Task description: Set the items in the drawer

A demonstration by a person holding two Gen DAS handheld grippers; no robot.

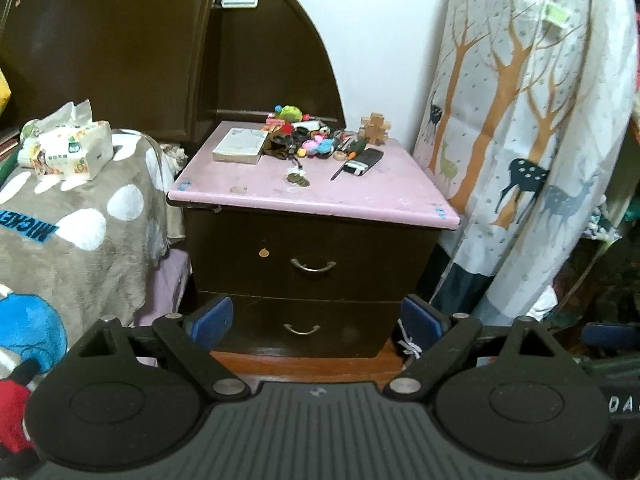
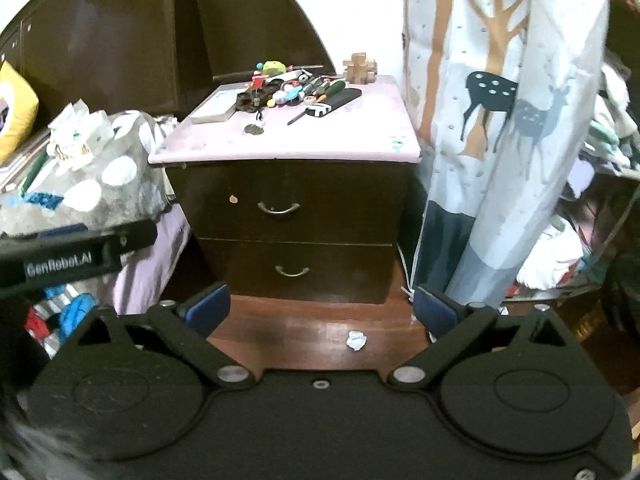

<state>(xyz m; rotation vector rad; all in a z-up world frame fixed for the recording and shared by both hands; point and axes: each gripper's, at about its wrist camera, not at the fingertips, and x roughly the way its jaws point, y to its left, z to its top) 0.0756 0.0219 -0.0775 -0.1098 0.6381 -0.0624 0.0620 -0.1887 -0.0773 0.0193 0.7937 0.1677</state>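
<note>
Both drawers of the nightstand [image 1: 312, 248] are closed. Upper drawer [image 1: 316, 256] has a thin curved metal handle [image 1: 313, 267]; lower drawer [image 2: 296, 270] has the same kind. Items sit in a cluster on the pink top, toward the back: flat white box [image 1: 240, 145], small toys [image 1: 316, 145], wooden puzzle [image 1: 374, 127], screwdrivers [image 2: 320, 89], black remote-like object [image 1: 365, 161], coins [image 1: 298, 179].

Left gripper [image 1: 316, 322]: jaws wide apart, empty, well short of the nightstand. Right gripper [image 2: 320, 310]: jaws wide apart, empty, likewise back.

Judgement: items are light and rigid; coins lie flat and look hard to pinch. Take the handle at its centre; the bail is slim and probably slippery.
</note>
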